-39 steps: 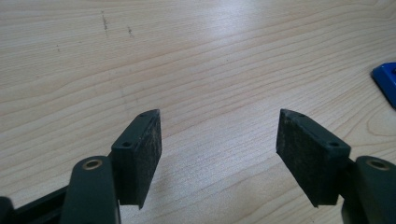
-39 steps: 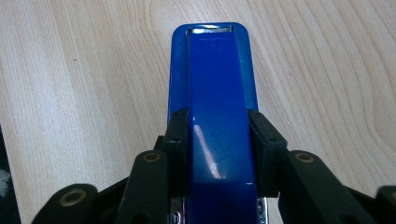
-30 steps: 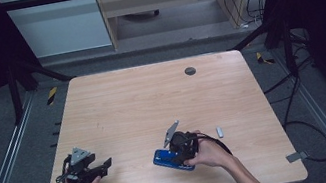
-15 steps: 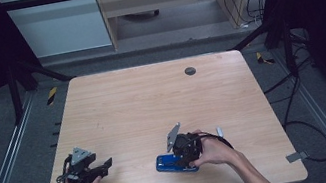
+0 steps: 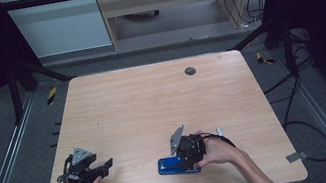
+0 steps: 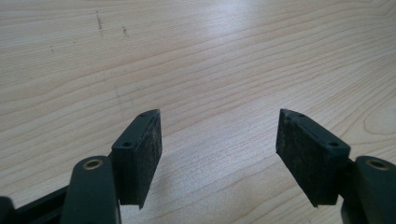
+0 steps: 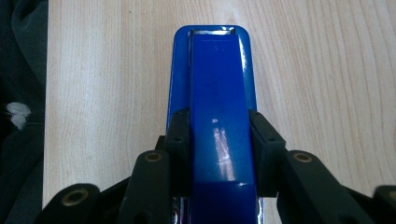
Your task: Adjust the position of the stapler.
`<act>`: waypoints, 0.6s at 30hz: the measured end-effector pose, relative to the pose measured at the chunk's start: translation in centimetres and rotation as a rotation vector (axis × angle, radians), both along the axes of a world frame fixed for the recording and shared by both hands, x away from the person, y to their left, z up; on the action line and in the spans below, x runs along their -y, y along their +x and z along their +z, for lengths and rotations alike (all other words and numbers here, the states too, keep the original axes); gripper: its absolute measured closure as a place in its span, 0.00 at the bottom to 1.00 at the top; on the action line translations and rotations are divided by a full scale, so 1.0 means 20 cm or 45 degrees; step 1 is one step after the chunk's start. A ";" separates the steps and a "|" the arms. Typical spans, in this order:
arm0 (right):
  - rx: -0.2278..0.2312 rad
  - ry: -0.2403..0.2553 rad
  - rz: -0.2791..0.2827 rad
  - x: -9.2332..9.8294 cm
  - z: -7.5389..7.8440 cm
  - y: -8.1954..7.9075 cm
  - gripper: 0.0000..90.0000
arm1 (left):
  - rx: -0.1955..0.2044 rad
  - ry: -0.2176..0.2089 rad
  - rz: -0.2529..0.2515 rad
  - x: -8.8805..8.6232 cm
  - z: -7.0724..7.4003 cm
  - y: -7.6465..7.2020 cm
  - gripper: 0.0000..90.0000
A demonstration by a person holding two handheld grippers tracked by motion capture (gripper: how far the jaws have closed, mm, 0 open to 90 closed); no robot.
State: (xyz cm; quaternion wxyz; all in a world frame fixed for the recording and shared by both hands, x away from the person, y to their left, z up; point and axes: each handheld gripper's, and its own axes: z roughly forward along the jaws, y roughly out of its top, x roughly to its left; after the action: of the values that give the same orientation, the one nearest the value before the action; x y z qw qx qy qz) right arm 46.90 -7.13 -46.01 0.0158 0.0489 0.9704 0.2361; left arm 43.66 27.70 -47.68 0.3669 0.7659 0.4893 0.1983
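A blue stapler [image 5: 176, 165] lies flat near the table's front edge, right of centre. My right gripper [image 5: 188, 154] is shut on it. In the right gripper view both black pads [image 7: 180, 140] press against the sides of the stapler [image 7: 217, 116], which points away from the camera. My left gripper [image 5: 99, 167] rests at the front left of the table, held by a hand. In the left gripper view its jaws stand wide apart over bare wood, so the left gripper [image 6: 219, 135] is open with nothing between its pads.
A small grey piece [image 5: 219, 132] lies just right of the right hand. A dark round grommet [image 5: 190, 71] sits near the wooden table's [image 5: 154, 108] far edge. Metal rails and cables run along both sides of the table.
The right gripper and stapler shifted very slightly toward the front edge. The left gripper has not moved.
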 end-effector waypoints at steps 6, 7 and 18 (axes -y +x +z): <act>-0.006 0.022 -0.038 0.00 0.01 -0.01 0.66 | 0.000 -0.001 -0.007 0.00 0.00 0.00 0.35; -0.006 0.029 -0.045 0.01 0.02 -0.01 0.64 | -0.001 -0.001 -0.007 0.01 0.00 0.00 0.35; -0.014 -0.033 -0.071 0.03 0.01 -0.02 0.65 | -0.004 0.005 -0.014 0.01 0.00 0.00 0.35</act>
State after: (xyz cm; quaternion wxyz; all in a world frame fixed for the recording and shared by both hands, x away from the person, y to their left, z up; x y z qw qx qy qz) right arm 46.56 -7.67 -45.86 0.0178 0.0772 0.9717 0.2227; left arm 43.63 27.47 -47.74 0.3656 0.7696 0.4853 0.1961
